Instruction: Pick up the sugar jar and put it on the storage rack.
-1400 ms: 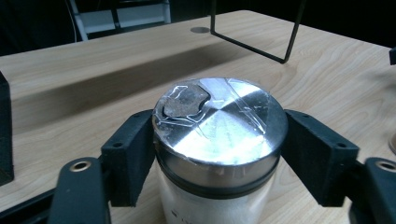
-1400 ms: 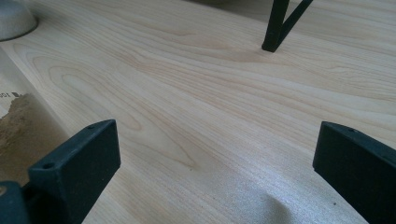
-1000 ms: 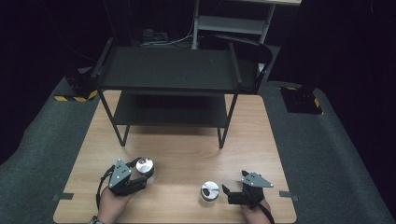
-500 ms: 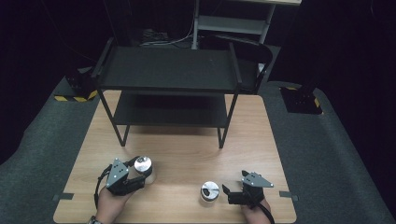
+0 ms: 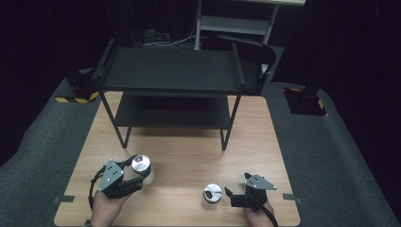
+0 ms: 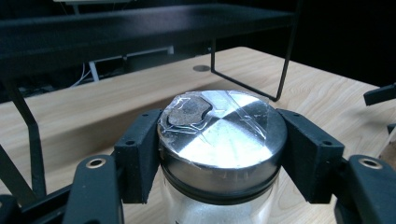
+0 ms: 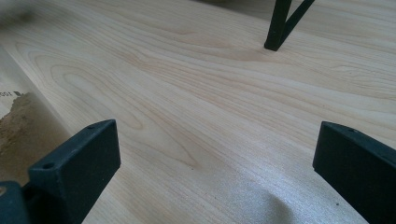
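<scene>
Jar (image 5: 141, 169) near table's front-left edge (image 5: 75, 196) — bare wood rightward toward second jar (image 5: 212, 193)

Dim room with black surroundings; overhead light brightens the wooden table (image 5: 189, 156). Glare flares on the jar's metal lid (image 6: 222, 133). The rack (image 5: 170, 71) casts soft shadows. Close-up foregrounds look slightly blurred.
</scene>
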The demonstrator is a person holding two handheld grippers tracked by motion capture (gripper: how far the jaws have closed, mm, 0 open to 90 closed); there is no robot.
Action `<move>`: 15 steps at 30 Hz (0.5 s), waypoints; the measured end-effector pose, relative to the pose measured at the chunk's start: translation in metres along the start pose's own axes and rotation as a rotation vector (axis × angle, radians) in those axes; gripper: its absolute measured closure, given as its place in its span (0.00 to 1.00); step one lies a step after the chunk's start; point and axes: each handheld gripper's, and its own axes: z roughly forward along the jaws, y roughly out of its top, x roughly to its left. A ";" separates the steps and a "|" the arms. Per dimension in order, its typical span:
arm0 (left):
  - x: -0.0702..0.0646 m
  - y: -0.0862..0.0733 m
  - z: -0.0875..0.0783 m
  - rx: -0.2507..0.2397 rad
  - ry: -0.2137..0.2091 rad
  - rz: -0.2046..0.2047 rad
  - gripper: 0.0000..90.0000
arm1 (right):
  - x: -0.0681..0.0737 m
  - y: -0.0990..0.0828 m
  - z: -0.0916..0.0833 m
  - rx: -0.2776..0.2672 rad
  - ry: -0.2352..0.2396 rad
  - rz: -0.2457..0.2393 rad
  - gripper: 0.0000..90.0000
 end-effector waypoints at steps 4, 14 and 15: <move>-0.001 0.006 -0.004 -0.014 0.003 0.008 0.39 | 0.000 0.000 0.000 0.000 0.001 0.000 0.01; -0.003 0.024 -0.014 -0.056 0.006 0.014 0.39 | 0.000 0.000 0.000 -0.002 0.001 0.000 0.01; -0.003 0.024 -0.014 -0.056 0.006 0.014 0.39 | 0.000 0.000 0.000 -0.002 0.001 0.000 0.01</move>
